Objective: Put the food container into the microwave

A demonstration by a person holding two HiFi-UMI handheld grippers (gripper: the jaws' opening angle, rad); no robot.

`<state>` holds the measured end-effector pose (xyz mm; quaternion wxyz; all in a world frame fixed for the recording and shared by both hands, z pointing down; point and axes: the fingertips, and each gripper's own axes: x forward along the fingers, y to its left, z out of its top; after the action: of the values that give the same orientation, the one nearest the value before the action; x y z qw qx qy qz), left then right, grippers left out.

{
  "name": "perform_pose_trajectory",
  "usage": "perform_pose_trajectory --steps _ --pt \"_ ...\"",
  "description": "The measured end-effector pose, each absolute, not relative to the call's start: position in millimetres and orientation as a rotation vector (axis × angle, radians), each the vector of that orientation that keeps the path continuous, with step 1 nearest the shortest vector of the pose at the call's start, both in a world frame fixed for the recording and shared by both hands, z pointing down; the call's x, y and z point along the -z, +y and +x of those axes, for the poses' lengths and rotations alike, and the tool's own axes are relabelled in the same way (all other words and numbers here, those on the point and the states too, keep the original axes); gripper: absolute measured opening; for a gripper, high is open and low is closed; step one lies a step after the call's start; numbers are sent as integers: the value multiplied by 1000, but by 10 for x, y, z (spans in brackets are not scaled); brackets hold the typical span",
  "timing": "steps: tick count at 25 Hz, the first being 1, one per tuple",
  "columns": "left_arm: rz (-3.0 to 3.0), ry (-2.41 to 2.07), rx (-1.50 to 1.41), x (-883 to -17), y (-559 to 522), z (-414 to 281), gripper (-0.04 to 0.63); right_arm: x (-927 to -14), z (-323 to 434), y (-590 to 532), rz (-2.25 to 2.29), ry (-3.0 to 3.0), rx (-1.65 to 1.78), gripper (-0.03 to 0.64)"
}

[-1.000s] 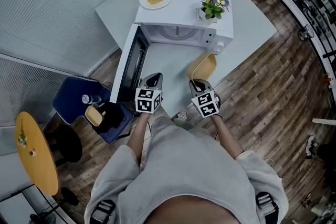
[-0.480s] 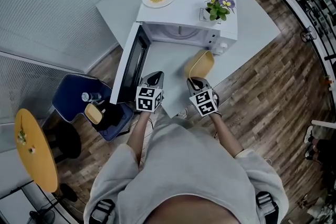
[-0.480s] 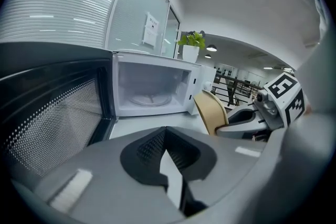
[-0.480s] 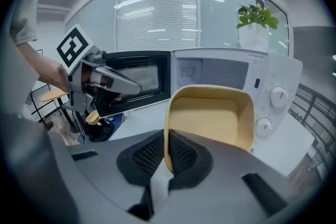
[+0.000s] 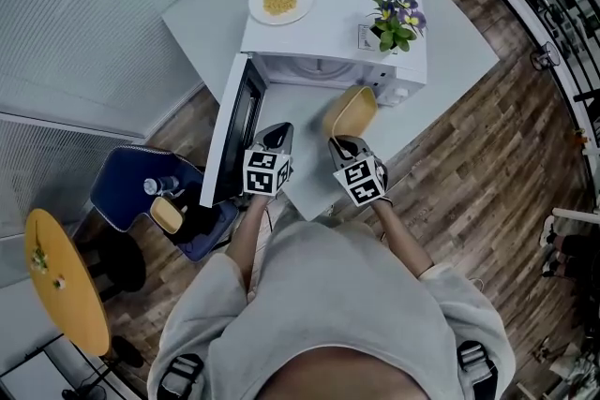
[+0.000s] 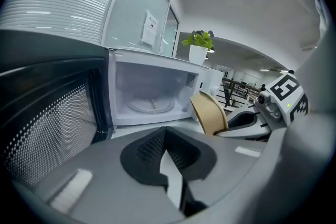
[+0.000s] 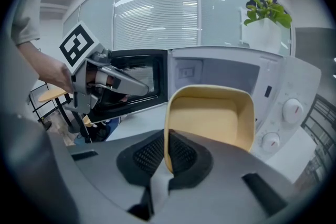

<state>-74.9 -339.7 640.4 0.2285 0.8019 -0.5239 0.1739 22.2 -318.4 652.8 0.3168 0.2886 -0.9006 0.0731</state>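
Note:
The white microwave point(image 5: 328, 5) stands on the table with its door point(image 5: 234, 122) swung open to the left, and its cavity point(image 6: 149, 92) is empty apart from the turntable. My right gripper point(image 5: 339, 143) is shut on the rim of a yellow food container point(image 5: 349, 111), held tilted just in front of the opening. In the right gripper view the container point(image 7: 210, 115) stands on edge, its left wall between my jaws point(image 7: 167, 165). My left gripper point(image 5: 275, 138) hovers beside the open door, shut and holding nothing.
A plate of food point(image 5: 278, 0) and a potted plant point(image 5: 394, 19) sit on top of the microwave. The control knobs point(image 7: 291, 110) lie right of the cavity. A blue chair point(image 5: 141, 197) and a round yellow table point(image 5: 61, 290) stand at the left on the wooden floor.
Both grippers have moved closer to the microwave. The yellow container has travelled with the right gripper and now sits nearer the opening.

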Motion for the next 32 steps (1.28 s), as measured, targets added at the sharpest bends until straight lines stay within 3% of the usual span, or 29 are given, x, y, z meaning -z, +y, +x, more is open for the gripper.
perform_pose_trajectory --steps 32 --pt "2261 -1332 -417 -6432 -3887 -854 9 -6393 -357 -3932 632 -2312 21 17"
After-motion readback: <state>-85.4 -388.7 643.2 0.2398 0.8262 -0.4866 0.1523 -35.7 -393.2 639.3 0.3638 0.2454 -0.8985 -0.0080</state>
